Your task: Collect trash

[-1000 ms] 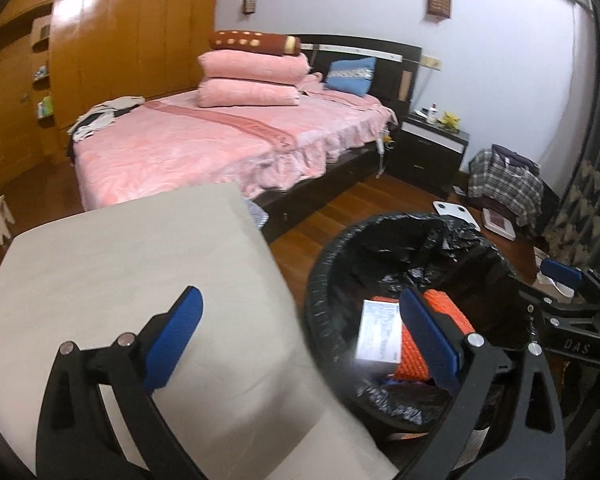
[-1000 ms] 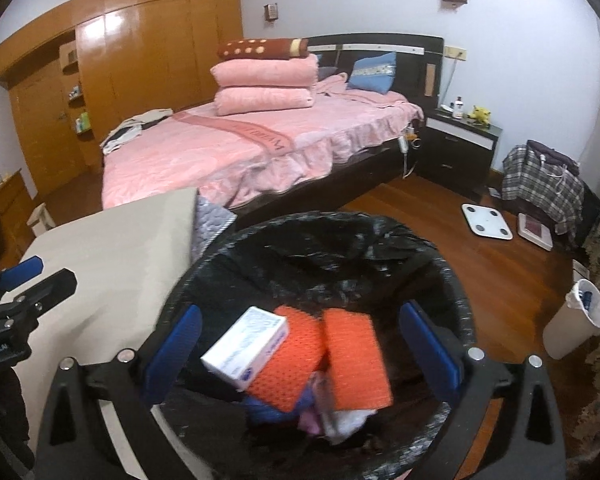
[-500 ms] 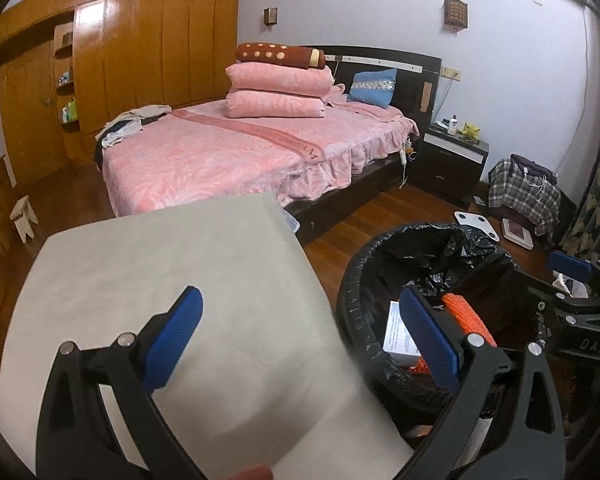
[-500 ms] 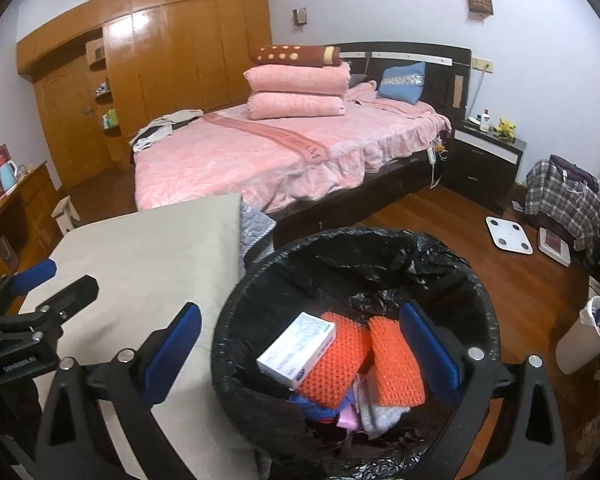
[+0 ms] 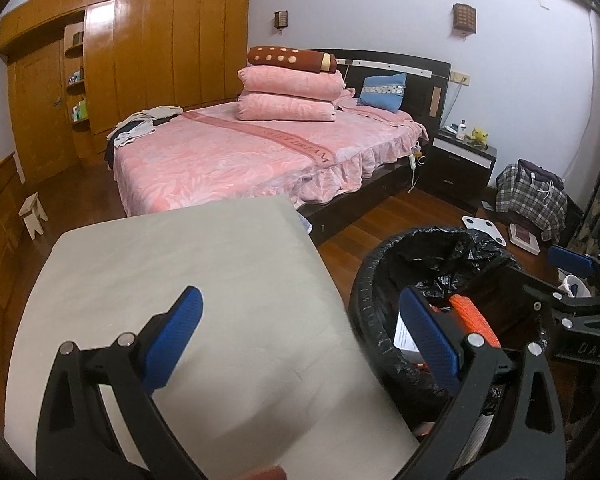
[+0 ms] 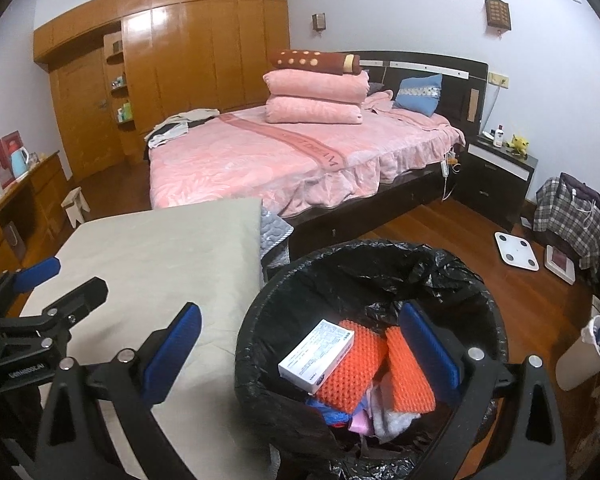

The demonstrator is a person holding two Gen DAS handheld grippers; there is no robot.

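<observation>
A round bin lined with a black bag point(image 6: 380, 264) point(image 5: 370, 284) stands beside a beige cushioned surface point(image 5: 172, 280) point(image 6: 152, 260). Inside lie a white box point(image 6: 318, 354), orange foam pieces point(image 6: 408, 376) point(image 5: 474, 320) and some cloth scraps. My right gripper point(image 6: 300, 354) hangs open above the bin's near rim, nothing between its fingers. My left gripper point(image 5: 300, 336) is open too, straddling the cushion's right edge and the bin's left rim, holding nothing. Each gripper shows in the other's view: the right gripper point(image 5: 572, 280), the left gripper point(image 6: 40, 292).
A pink bed point(image 6: 284, 160) with stacked pillows fills the middle of the room. A dark nightstand point(image 6: 500, 168), a white scale point(image 6: 516, 251) on the wooden floor, a plaid bag point(image 6: 572, 216) and a small white bin point(image 6: 588, 352) lie to the right. Wooden wardrobes point(image 6: 180, 64) line the left wall.
Both grippers have drawn back and risen from the bin, so more of the room and the cushion shows. Both stay open. The trash in the bin has not moved.
</observation>
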